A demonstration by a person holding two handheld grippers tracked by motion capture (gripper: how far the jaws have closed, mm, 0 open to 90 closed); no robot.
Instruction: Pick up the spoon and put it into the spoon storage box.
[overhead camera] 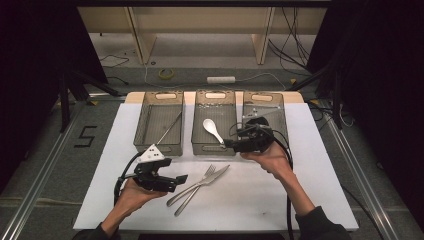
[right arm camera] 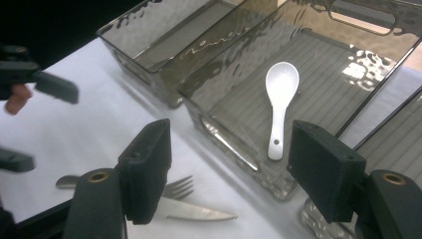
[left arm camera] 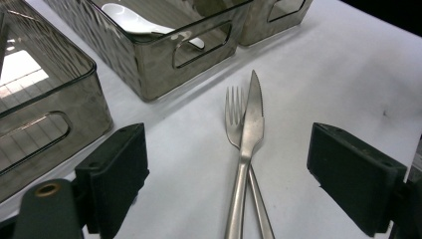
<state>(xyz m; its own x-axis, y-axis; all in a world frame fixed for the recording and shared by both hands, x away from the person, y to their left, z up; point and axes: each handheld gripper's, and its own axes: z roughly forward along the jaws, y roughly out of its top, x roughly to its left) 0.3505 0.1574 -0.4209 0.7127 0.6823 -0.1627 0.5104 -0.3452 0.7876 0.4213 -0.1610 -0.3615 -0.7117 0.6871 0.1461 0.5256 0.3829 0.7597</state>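
Sorting of cutlery into three smoked-plastic bins. The white spoon (overhead camera: 213,130) lay flat on the floor of the middle bin (overhead camera: 214,148), bowl toward the far wall. The right gripper (overhead camera: 231,143) hung at that bin's near right corner, its jaws wide apart and empty. The left gripper (overhead camera: 182,178) rested low over the table (overhead camera: 320,190), jaws likewise spread wide with nothing between them, aimed at the knife (left arm camera: 250,130) and fork (left arm camera: 233,117).

These two pieces lay crossed on the table in front of the bins, the knife on top of the fork with handles overlapping. A closing bite at the crossing would probably catch both handles, or pinch one and flick the other aside; a grip on the thin, polished knife handle alone could slip or let it pivot. The left bin (overhead camera: 159,131), which held a thin rod (overhead camera: 169,129), stood just beside the left gripper's near jaw in the left gripper view, so a sideways approach risked nudging its wall. The right gripper's cable (overhead camera: 288,190) trailed along the forearm near the middle bin's rim and might snag there.
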